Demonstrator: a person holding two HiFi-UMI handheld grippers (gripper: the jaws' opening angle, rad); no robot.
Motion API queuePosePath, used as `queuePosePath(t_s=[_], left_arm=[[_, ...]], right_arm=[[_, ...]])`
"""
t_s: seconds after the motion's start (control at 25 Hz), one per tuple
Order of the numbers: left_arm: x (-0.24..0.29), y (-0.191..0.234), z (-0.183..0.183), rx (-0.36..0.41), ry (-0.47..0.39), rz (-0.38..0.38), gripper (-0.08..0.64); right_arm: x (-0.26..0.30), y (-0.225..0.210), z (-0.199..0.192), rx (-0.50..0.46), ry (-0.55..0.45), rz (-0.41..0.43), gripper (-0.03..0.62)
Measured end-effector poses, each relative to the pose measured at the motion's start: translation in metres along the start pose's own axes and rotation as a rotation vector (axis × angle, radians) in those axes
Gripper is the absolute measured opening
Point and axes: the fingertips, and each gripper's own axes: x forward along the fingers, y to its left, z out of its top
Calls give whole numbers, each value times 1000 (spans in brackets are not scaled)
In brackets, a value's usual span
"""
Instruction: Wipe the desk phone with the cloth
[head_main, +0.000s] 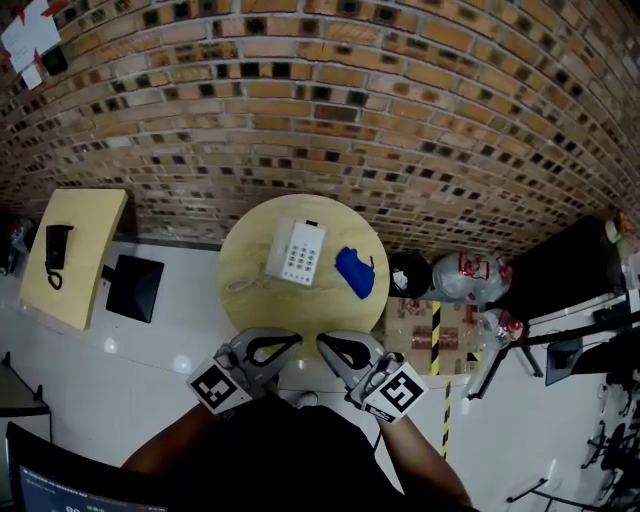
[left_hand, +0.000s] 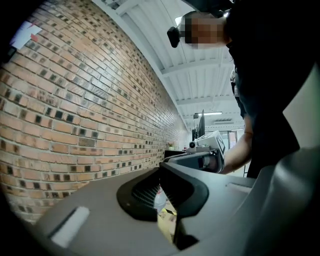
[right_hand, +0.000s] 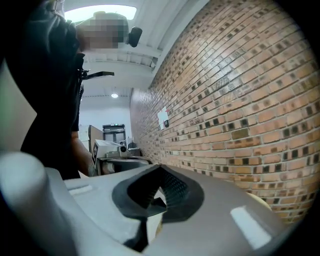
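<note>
In the head view a white desk phone (head_main: 296, 251) lies on the round wooden table (head_main: 250, 250), its coiled cord trailing left. A crumpled blue cloth (head_main: 355, 272) sits just right of the phone. Both grippers are held low at the table's near edge, short of phone and cloth. My left gripper (head_main: 297, 339) and right gripper (head_main: 320, 340) point toward each other, tips nearly meeting. Each has its jaws shut with nothing between them. The left gripper view shows its closed jaws (left_hand: 161, 172) against the brick wall, and the right gripper view shows the same (right_hand: 160, 167).
A brick wall (head_main: 330, 120) runs behind the table. To the left stands a light wooden side table (head_main: 85, 240) with a black handset (head_main: 55, 255), and a black square panel (head_main: 135, 287) beside it. Right of the round table are a black bin (head_main: 410, 273), plastic bags (head_main: 465, 277) and hazard tape (head_main: 436, 335).
</note>
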Motion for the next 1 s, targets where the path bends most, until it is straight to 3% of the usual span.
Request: queuePosePath(t_s=[0.44, 1.0], left_arm=[[-25, -42, 6, 30, -18, 4, 2], [-44, -49, 10, 34, -31, 8, 2]], right_arm=[[-14, 49, 11, -77, -12, 12, 0], [-5, 81, 13, -33, -18, 18, 0]])
